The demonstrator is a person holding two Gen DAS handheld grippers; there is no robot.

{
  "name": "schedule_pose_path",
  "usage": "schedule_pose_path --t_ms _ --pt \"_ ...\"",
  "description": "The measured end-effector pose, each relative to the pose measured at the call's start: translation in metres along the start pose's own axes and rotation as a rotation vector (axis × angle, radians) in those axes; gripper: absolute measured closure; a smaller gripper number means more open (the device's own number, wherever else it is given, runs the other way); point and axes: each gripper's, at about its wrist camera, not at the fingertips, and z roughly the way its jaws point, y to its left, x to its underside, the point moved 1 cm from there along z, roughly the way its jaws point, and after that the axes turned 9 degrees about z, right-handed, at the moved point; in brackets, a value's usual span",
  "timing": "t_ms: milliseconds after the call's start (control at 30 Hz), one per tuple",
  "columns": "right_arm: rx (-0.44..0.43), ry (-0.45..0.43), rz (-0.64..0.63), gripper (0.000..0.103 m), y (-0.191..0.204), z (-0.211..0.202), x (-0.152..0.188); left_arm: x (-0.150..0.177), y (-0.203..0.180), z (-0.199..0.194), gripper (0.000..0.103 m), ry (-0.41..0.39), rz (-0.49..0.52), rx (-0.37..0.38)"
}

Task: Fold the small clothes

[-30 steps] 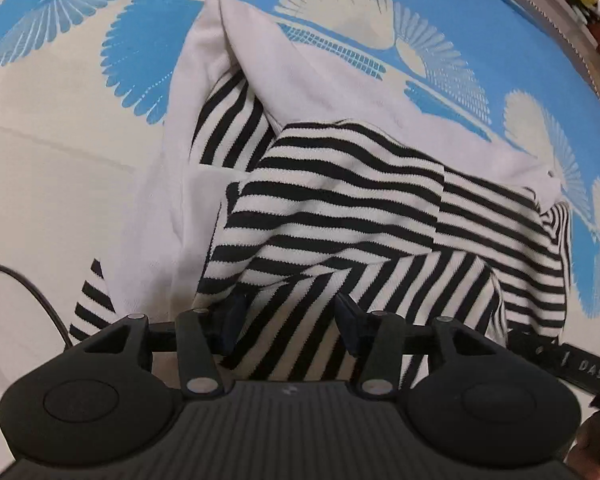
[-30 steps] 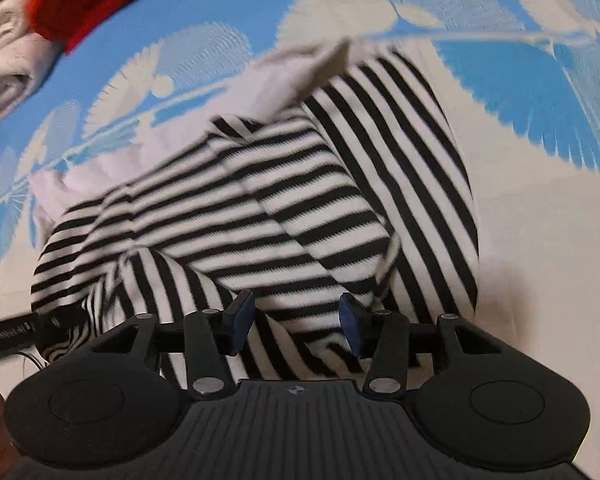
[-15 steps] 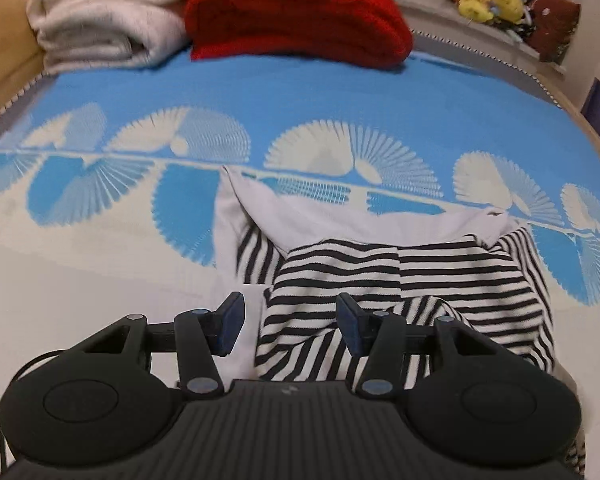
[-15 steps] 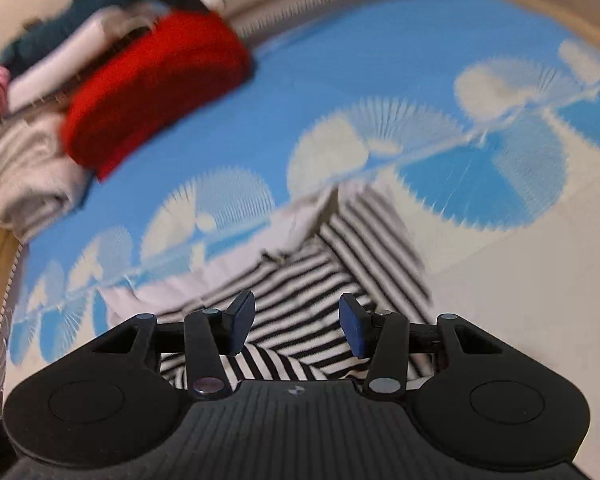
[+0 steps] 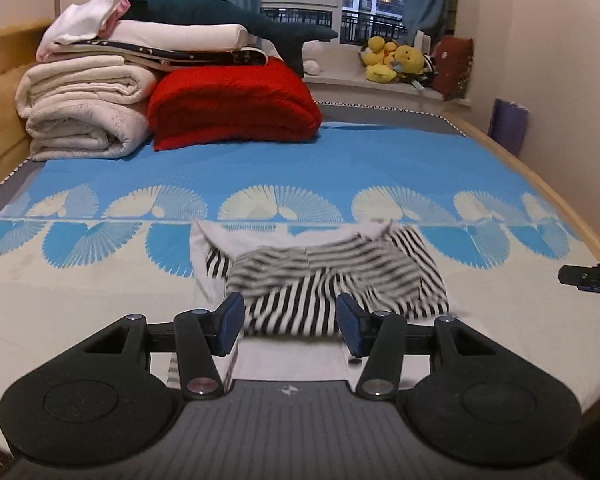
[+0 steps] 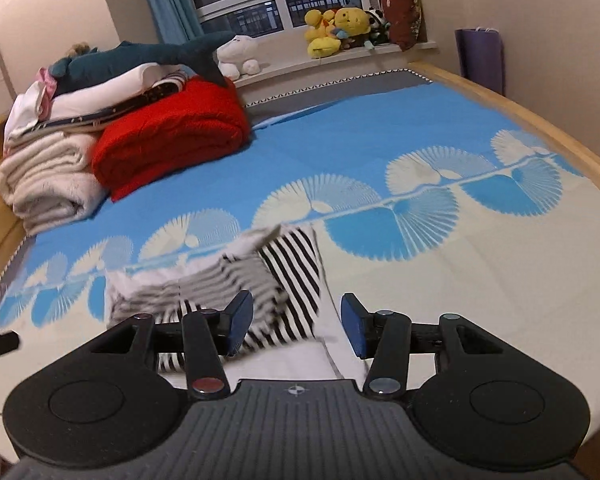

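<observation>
Striped garment motion-blurred, near edge hidden behind left claw

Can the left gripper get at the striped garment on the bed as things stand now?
Probably yes. The left gripper is open and empty, and the striped garment lies on the bed cover just ahead of its fingers, with nothing between.

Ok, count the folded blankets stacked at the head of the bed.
2 clear bulky ones: a red blanket toward the bed's middle, and a cream blanket beside it by the wooden headboard. Thinner folded linens lie on top; more may be hidden behind.
</observation>
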Motion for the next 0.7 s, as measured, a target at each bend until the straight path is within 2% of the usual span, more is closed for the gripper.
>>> schedule_pose_path --t_ms 133,267,333,367,400,433,500,567,600,700 --pt "0.016 0.008 -0.030 0.052 -0.013 -0.007 0.042 0.036 -0.008 -0.014 0.048 0.028 0.010 -0.022" --pt "0.027 0.009 -0.058 0.052 -0.023 -0.004 0.086 0.063 -0.007 -0.015 0.049 0.065 -0.024 -0.031" --pt "0.080 0.050 -0.111 0.053 -0.026 0.003 0.102 0.072 -0.004 -0.010 0.049 0.073 -0.032 -0.034" --pt "0.104 0.080 -0.102 0.053 -0.028 0.007 0.105 0.077 -0.003 -0.007 0.049 0.069 -0.029 -0.041" --pt "0.085 0.088 -0.077 0.053 -0.031 0.009 0.105 0.084 -0.001 -0.003 0.049 0.062 -0.032 -0.038" --pt "0.072 0.093 -0.071 0.053 -0.032 0.011 0.104 0.091 0.001 0.002 0.049 0.057 -0.039 -0.028" --pt "0.103 0.088 -0.097 0.053 -0.033 0.017 0.105 0.110 0.005 0.014 0.049 0.058 -0.053 -0.001" --pt "0.122 0.095 -0.084 0.053 -0.038 0.023 0.105 0.127 0.008 0.032 0.057 0.145 -0.057 0.014" --pt "0.132 0.106 -0.065 0.053 -0.041 0.027 0.106 0.131 0.014 0.039 0.058 0.176 -0.091 0.026" --pt "0.152 0.141 -0.005 0.053 -0.051 0.038 0.107 0.129 0.033 0.049 0.058 0.185 -0.183 0.056"
